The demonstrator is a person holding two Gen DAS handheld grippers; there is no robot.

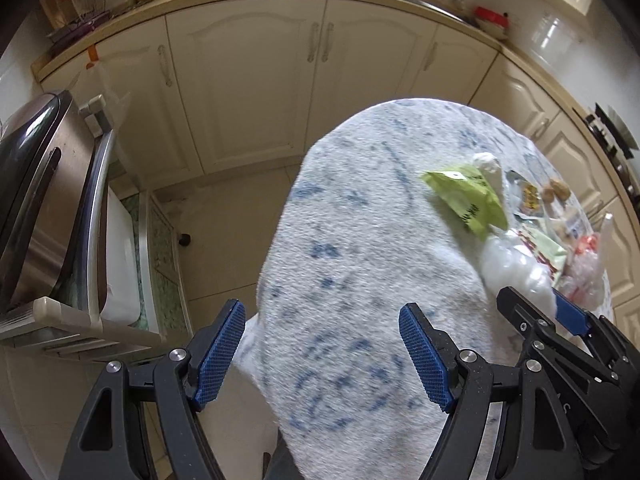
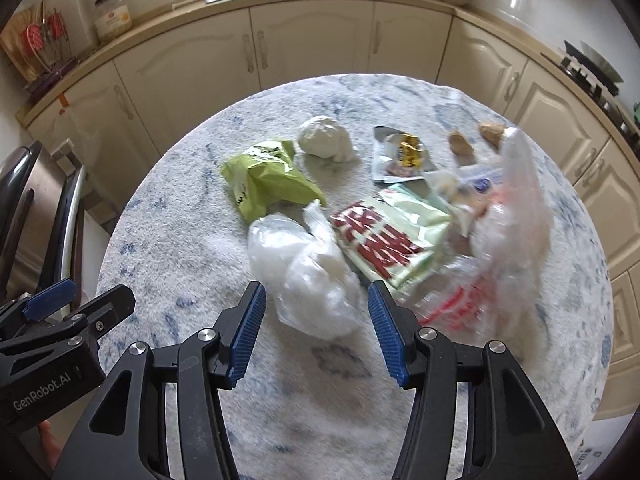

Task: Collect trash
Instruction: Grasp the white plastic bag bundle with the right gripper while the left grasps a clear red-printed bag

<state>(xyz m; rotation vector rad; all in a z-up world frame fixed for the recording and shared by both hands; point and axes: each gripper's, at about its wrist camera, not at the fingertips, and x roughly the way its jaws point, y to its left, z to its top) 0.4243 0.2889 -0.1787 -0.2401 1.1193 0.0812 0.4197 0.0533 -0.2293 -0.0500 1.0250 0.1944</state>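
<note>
Right gripper (image 2: 316,332): jaws apart, nothing clamped, hanging over round table (image 2: 180,248) w/ blue-white speckled cloth. Just ahead of pads, partly between them: crumpled clear plastic bag (image 2: 308,276), not touched as far as visible. Right of it: red-white-green wrapper (image 2: 384,236), then blurred clear bag w/ red print (image 2: 500,240). Further ahead: lime green packet (image 2: 268,180), white paper ball (image 2: 326,140), small foil packet w/ yellow (image 2: 404,156), two brown lumps (image 2: 460,142) near far edge.

Left gripper (image 1: 322,356): jaws wide apart, empty, over near-left part of table, well apart from trash. Same green packet (image 1: 468,196) ahead-right. Steel bin (image 1: 44,200) at left on floor.
</note>
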